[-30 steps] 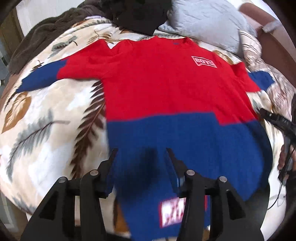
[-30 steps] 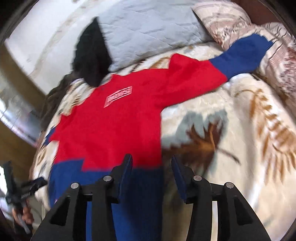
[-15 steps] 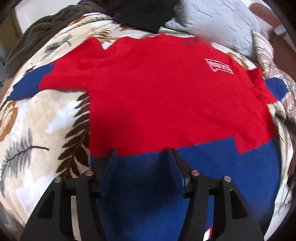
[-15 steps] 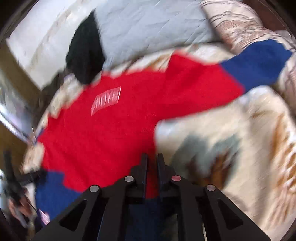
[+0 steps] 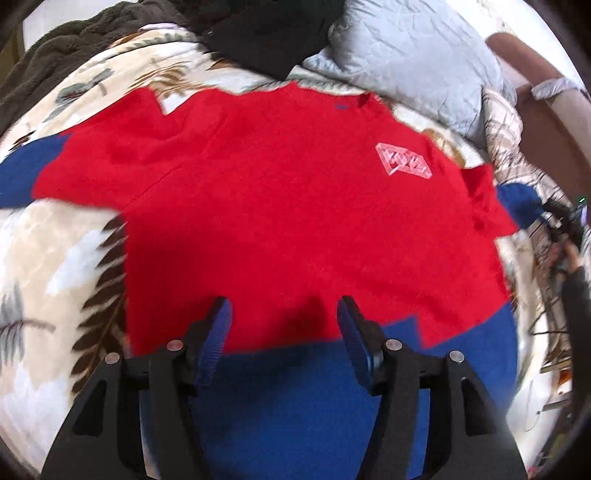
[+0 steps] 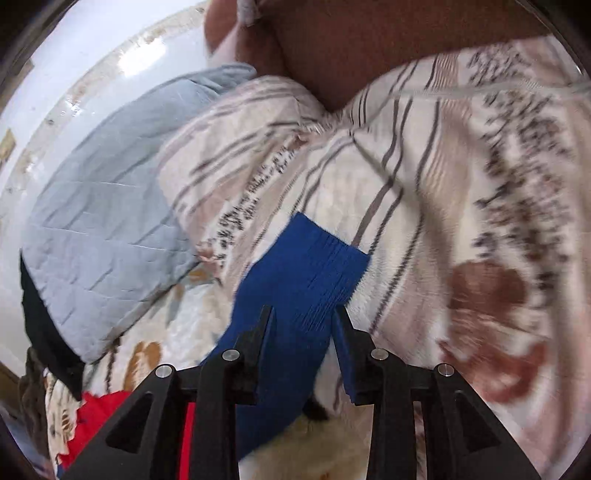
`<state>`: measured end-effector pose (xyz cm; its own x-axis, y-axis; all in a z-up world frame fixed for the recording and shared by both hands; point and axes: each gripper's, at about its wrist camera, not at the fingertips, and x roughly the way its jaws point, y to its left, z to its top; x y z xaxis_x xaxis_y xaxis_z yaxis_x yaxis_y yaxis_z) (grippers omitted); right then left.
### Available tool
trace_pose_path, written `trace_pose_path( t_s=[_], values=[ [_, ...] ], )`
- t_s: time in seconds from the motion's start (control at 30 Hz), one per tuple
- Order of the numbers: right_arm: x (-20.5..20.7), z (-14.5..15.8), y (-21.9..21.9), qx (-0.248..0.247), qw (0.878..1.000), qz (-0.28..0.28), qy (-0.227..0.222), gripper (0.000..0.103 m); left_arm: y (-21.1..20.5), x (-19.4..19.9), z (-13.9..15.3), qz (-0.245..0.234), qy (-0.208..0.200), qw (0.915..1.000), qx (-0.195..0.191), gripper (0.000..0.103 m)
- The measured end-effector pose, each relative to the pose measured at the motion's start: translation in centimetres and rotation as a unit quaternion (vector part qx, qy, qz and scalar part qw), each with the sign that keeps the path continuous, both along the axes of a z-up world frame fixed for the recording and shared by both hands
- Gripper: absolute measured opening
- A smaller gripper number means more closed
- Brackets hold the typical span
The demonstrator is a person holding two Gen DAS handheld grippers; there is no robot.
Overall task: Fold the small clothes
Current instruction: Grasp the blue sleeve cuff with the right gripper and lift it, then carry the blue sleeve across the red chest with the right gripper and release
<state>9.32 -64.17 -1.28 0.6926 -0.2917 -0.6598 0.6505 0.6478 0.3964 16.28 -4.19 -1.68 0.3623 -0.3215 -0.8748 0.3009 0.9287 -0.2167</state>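
Note:
A red and blue long-sleeved sweater (image 5: 295, 206) lies flat on a leaf-print blanket (image 5: 55, 258), with a pink logo (image 5: 402, 160) on the chest. My left gripper (image 5: 283, 314) is open and empty above the sweater's lower red part, near the blue hem band. My right gripper (image 6: 303, 317) is open over the blue cuff (image 6: 306, 269) of the right sleeve, its fingers on either side of the cuff. Whether they touch the cloth is unclear. The red part of the sweater (image 6: 96, 413) shows at the lower left of the right wrist view.
A grey quilted pillow (image 5: 413, 62) and a black garment (image 5: 266, 33) lie behind the collar. A dark brown blanket (image 5: 66, 55) is at the back left. A striped patterned pillow (image 6: 443, 184) lies beyond the cuff, against a brown headboard (image 6: 369, 40).
My left gripper has moved up the sweater from the blue hem to the red part. My right gripper has swung right to the blue sleeve cuff, shutting midway and now open again.

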Motion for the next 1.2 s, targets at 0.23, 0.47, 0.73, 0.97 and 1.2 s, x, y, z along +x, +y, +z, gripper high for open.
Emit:
trace_pose_path(
  t_s=[0.23,0.47,0.73,0.97,1.2],
  values=[
    [0.6,1.3,-0.8,-0.051,0.998,-0.007,-0.028,0.008,-1.7,4.8,1.2,0.014,-0.026,0.999,-0.032,0.061],
    [0.9,5.3,6.4,-0.071,0.986,0.126,-0.084,0.008,-0.3,7.4,-1.7,0.046,0.001,0.9979,-0.045,0.061],
    [4.2,3.6,17.6,-0.025,0.969,0.236,-0.071,0.008,1.3,8.2,-1.4,0.051,0.019,0.9944,-0.091,0.061],
    [7.1,2.7,29.1,-0.004,0.943,0.33,-0.047,0.008,3.1,8.4,-0.6,0.063,0.027,0.9914,-0.111,0.061],
    [9.4,0.6,40.0,0.009,0.909,0.415,-0.021,0.008,6.1,8.2,0.6,0.084,0.021,0.9844,-0.153,0.061]
  ],
)
